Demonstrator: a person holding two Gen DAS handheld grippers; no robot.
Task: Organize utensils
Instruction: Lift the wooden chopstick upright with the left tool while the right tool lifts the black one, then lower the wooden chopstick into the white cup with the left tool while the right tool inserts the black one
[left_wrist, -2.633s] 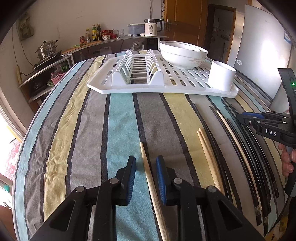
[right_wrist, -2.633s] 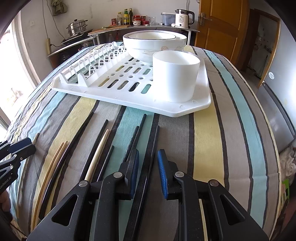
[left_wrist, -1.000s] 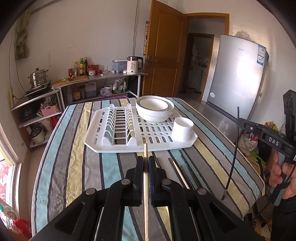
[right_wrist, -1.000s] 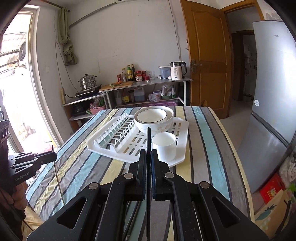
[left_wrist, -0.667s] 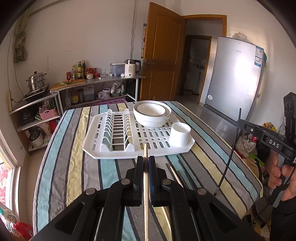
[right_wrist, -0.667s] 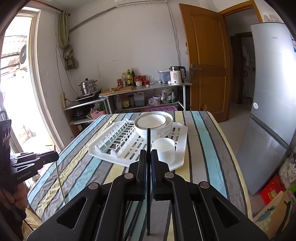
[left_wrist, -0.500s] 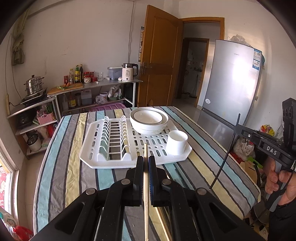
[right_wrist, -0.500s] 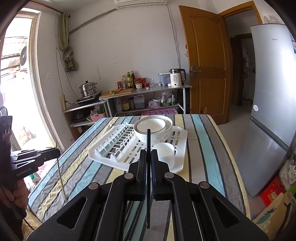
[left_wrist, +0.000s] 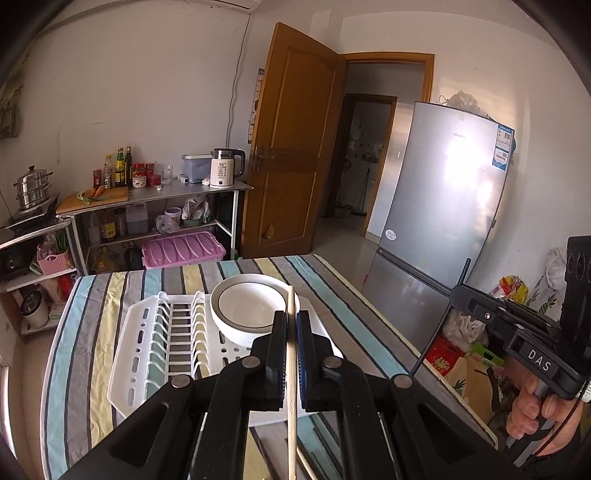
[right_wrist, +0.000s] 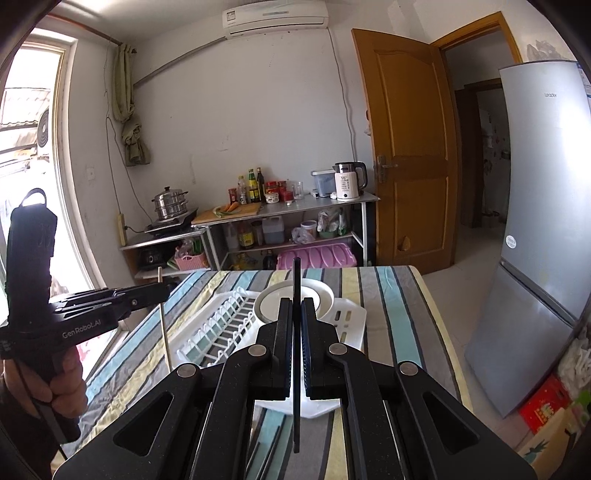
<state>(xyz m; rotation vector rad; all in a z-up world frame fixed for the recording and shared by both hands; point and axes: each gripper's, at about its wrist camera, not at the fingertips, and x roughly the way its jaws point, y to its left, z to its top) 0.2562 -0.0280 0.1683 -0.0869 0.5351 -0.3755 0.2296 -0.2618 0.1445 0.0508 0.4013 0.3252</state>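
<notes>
Holding: each claw is up high above the table, and each one has one stick in it.
Left claw: the black left gripper (left_wrist: 290, 332) has its two sides pressed in on a long light wooden chopstick (left_wrist: 291, 373). The stick stands almost straight up and down, with a bit poking out past the tips.
Right claw: the black right gripper (right_wrist: 296, 321) is pinching a thin black chopstick (right_wrist: 296, 354) the same way, straight up and down.
Where the sticks should go: my guess is the round white plastic cup, but I cannot see it now; the claws hide that corner of the flat white plastic dish rack (left_wrist: 140, 354).
Other things: a big round white bowl with a dark ring (left_wrist: 251, 310) sits on the rack. More dark chopsticks (right_wrist: 269, 448) lie on the striped blue, yellow and grey tablecloth (left_wrist: 81, 332) near the front edge.
Could slip: each stick is thin and smooth and is held at one small spot, so it may slide down or swing if the claw tips fast.
Could miss: the cup is hidden, so a stick may hit the bowl or the rack and fall.
Could bump: both claws head for one small cup, so they may knock each other. Going one at a time looks safer.
</notes>
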